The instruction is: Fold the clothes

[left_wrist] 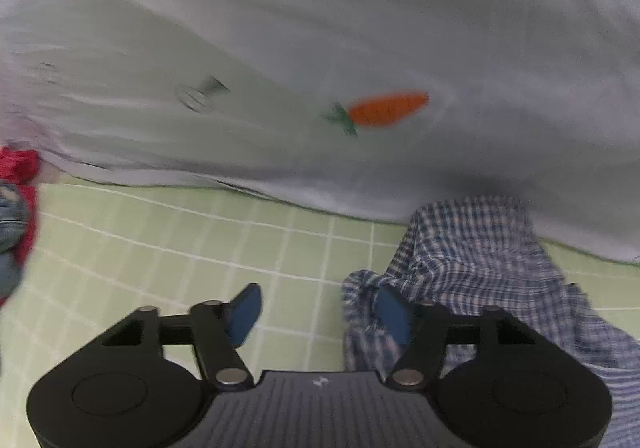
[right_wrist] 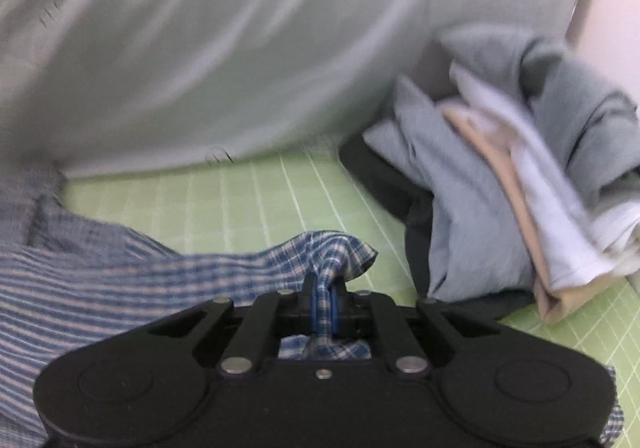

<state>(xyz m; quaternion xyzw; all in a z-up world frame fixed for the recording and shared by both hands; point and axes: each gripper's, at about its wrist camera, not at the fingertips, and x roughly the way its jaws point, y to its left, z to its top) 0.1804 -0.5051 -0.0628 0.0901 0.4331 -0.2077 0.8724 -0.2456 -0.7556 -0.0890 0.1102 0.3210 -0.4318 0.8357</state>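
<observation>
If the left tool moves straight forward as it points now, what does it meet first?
Probably the white cloth with the carrot, past bare green grid mat. The left tool is open; depth is unclear.

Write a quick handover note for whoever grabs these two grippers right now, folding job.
Right gripper: shut on a bunched corner of the blue plaid shirt.
Left gripper: open, the shirt draped over its right finger, not pinched.
Shirt lies rumpled on the green grid mat, not yet folded.
Clothes pile sits to the right, unfolded.
Left: grip with the left gripper, spread, fold.
</observation>
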